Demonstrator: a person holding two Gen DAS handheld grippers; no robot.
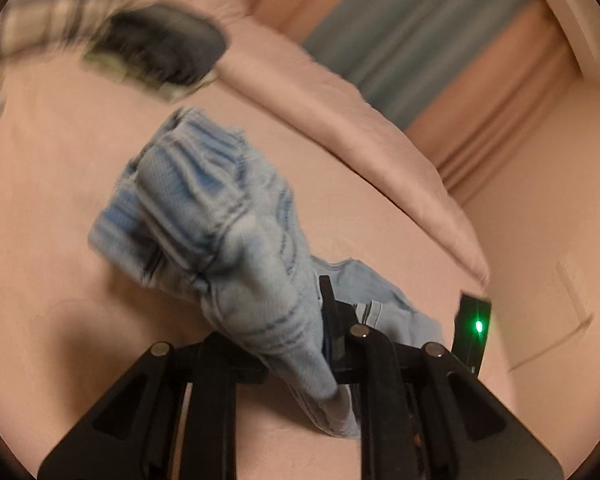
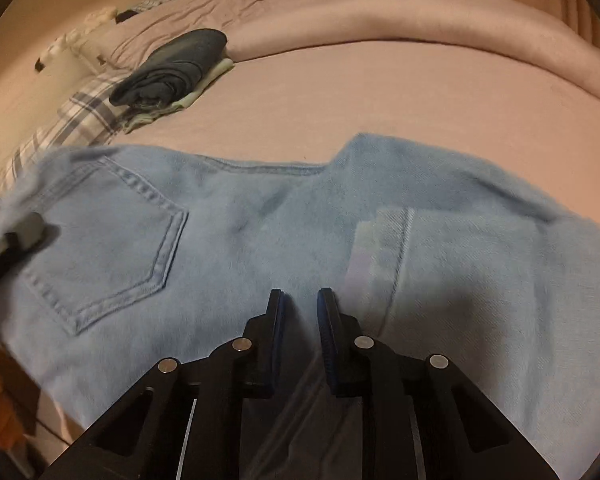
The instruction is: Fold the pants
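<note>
Light blue jeans (image 2: 260, 240) lie spread across the pink bed sheet (image 2: 360, 92), back pocket (image 2: 112, 240) facing up at the left. My left gripper (image 1: 308, 296) is shut on a bunched part of the jeans (image 1: 228, 224), lifted off the bed. The cloth drapes over its left finger and hides it. In the right wrist view that gripper shows at the far left edge (image 2: 8, 240), at the waist end. My right gripper (image 2: 300, 296) points down over the middle of the jeans. Its jaws stand a narrow gap apart with nothing pinched between them.
A stack of folded dark clothes (image 2: 172, 68) sits at the far left of the bed beside a plaid pillow (image 2: 76, 120). A rolled pink duvet (image 2: 400, 20) runs along the far side. A black part with a green light (image 1: 476, 326) shows close on the right.
</note>
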